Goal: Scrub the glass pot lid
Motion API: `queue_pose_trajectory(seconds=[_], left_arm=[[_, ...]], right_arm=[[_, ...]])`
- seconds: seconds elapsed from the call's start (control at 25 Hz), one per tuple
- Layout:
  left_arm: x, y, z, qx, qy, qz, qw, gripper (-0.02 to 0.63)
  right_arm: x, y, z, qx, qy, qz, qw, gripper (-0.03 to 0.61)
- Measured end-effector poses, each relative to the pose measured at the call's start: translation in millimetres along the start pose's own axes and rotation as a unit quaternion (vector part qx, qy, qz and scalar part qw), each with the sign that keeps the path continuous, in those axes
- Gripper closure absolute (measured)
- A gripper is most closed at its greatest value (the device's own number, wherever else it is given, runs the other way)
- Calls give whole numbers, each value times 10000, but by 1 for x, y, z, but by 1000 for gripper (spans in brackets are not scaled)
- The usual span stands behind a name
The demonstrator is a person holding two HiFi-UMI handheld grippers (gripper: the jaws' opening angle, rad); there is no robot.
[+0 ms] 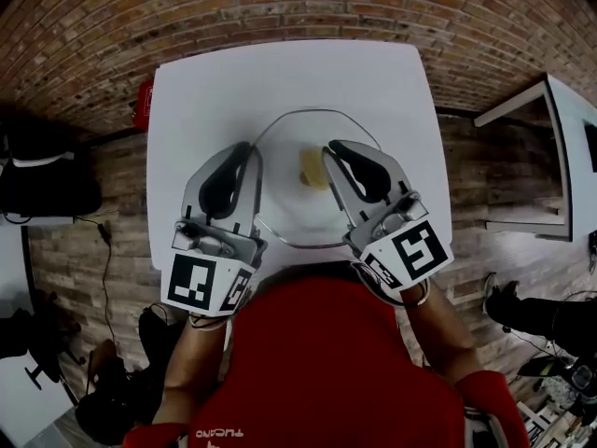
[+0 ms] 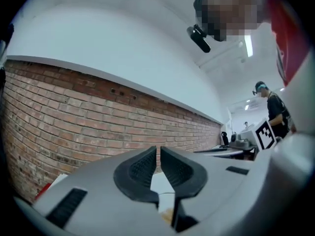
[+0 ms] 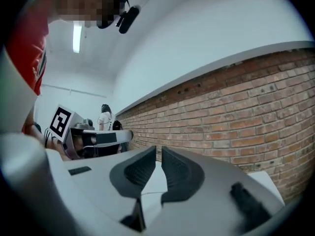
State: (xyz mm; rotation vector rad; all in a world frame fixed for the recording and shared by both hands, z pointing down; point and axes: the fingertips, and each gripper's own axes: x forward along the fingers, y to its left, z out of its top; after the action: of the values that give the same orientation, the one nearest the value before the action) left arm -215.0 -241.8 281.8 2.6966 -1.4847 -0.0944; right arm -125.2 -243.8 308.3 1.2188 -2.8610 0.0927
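The glass pot lid point(image 1: 303, 138) lies flat on the white table point(image 1: 280, 77), with a yellow sponge point(image 1: 312, 169) resting near its middle. Both grippers are held up above the lid's near part, pointing away from me toward the brick wall. My left gripper point(image 1: 244, 147) point(image 2: 158, 149) hovers over the lid's left rim, jaws together, nothing between them. Over the right part of the lid my right gripper point(image 1: 336, 147) point(image 3: 159, 149) is likewise shut and empty. Neither touches the lid or the sponge.
A red object point(image 1: 143, 104) hangs at the table's far left edge. A brick wall point(image 2: 74, 112) stands behind the table. Another white table point(image 1: 560, 157) is to the right, dark bags point(image 1: 47, 189) to the left. A person point(image 2: 269, 107) stands far off.
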Motion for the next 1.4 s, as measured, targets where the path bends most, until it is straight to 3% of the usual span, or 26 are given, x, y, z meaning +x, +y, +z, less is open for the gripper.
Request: queue_pose_trajectory(seconds=[0.16,0.44,1.4], left_arm=[[-1,-26,10,323,-157,-302,9989,588],[-8,-50,13,229,-235,-594,9977,596],[-23,-48,3,159,-155,-173,9996,597]], right_arm=[[-10,21,24,-386,-419,220,9981,534],[-17,48,37,-402,-692,327,9963,549],[-16,56,33,-244,-697,638,9952,550]])
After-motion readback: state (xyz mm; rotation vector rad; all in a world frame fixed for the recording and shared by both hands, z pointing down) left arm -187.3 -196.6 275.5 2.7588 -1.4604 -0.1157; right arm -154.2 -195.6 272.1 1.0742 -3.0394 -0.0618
